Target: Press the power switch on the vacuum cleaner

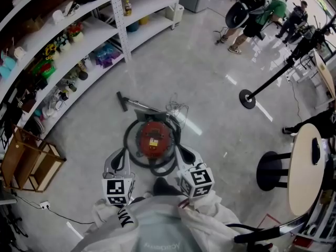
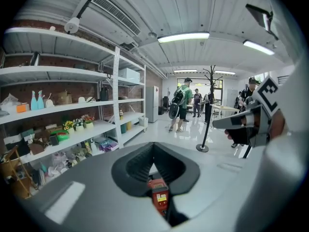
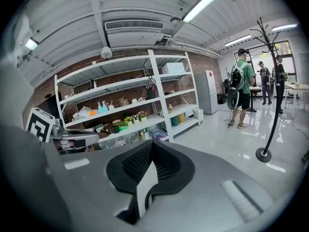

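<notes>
Plainly, left gripper (image 1: pixel 117 160) and right gripper (image 1: pixel 185 155), jaws together, flank the red vacuum cleaner (image 1: pixel 159 130); yellow label (image 1: pixel 153 141) unreadable

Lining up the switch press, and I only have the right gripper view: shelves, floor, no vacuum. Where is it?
Observer: In the head view the red vacuum sits on the floor, between the left hand-held gripper and the right hand-held gripper.
Operator: Either one touching it?
Observer: No. Both are held up off the floor, clear of it, with jaws shut and empty.
Operator: Anything around it?
Observer: A black hose lies coiled round the body.
Operator: Switch visible?
Observer: Can't pick it out; the top shows only a yellow label.
</notes>
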The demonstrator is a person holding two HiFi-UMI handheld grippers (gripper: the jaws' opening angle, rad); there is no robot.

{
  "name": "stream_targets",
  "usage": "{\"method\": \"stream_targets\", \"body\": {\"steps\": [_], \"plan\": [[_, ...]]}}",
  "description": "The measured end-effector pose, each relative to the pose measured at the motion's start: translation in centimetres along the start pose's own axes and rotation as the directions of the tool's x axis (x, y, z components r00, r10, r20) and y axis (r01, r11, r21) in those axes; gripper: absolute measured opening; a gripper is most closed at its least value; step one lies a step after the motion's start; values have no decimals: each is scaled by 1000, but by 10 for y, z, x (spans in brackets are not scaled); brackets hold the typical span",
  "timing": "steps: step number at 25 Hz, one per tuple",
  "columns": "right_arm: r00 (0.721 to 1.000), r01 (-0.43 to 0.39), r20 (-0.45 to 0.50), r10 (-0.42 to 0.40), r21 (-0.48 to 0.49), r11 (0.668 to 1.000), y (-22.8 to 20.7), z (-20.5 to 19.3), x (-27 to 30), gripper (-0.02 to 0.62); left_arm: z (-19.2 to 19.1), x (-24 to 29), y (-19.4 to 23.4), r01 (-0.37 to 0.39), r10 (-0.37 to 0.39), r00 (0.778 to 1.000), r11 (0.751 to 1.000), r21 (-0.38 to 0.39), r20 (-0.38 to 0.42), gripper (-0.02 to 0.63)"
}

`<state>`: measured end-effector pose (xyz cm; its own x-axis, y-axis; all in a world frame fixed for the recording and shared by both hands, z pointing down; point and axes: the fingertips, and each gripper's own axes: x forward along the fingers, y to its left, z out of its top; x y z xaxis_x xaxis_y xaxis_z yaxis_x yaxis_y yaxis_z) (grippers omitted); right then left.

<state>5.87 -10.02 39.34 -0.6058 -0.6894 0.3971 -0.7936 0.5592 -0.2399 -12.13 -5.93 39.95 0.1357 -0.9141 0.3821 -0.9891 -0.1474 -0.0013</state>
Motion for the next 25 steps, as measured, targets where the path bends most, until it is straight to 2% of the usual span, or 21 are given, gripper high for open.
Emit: {"method": "stream_targets", "body": {"steps": [11,20,25], "plan": [[1000,-10,27,10,-20,1000,-39,22,20,0,19,22,0,-48,47,999,998,33,20,0],[1000,-10,3,10,-6,1000,-42,14,27,0,18,27,2,-46,46,999,998,49,5,0],[999,9,-32,-10,-48,999,-42,3,28,0,10,32,2,-34,35,999,998,54,-17,0]]}}
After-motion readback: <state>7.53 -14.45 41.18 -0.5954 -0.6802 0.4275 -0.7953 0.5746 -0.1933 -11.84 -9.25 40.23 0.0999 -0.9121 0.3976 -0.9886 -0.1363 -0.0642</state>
